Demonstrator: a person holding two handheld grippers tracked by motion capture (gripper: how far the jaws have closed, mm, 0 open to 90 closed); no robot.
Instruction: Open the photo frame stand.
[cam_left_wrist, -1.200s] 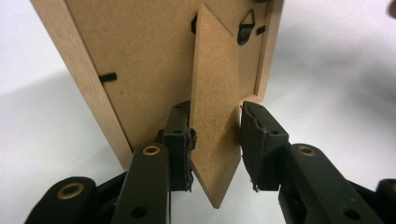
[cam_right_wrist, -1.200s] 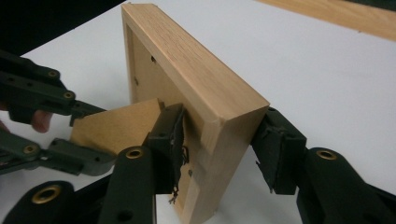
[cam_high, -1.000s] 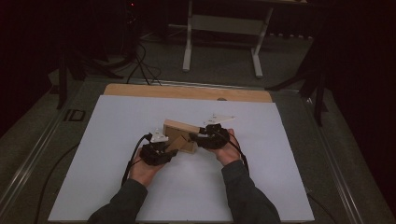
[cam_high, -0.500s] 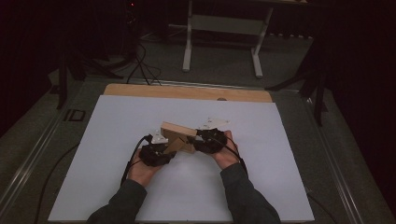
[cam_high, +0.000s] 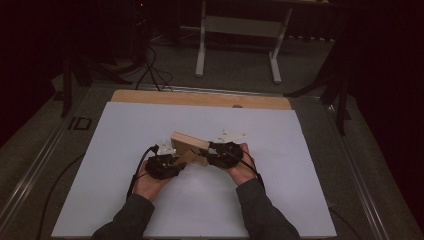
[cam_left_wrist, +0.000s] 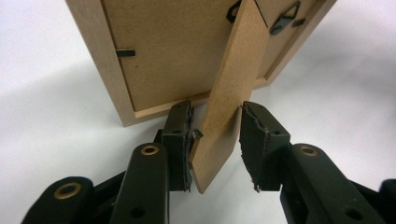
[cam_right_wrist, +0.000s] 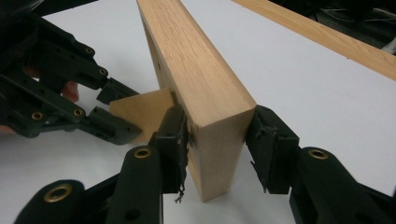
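Standing on the white tabletop (cam_high: 120, 150), the picture frame (cam_high: 189, 141) shows pale wood sides, a brown backboard, black clips and no readable writing. The right tongs (cam_right_wrist: 217, 147) pinch its corner edge. The left tongs (cam_left_wrist: 215, 140) straddle its fold-out stand (cam_left_wrist: 229, 93), one pad touching, slightly spread.

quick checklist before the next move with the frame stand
1. Right gripper clamps the light wooden picture frame at its corner: ok, the jaws press both faces.
2. Left gripper closed on the brown fibreboard stand leg: not ok, one jaw touches and the other stands apart.
3. Stand leg swung out from the frame back: ok.
4. Frame edge resting on the white table sheet: cannot tell.
5. Black hanger clip free of the jaws: ok.
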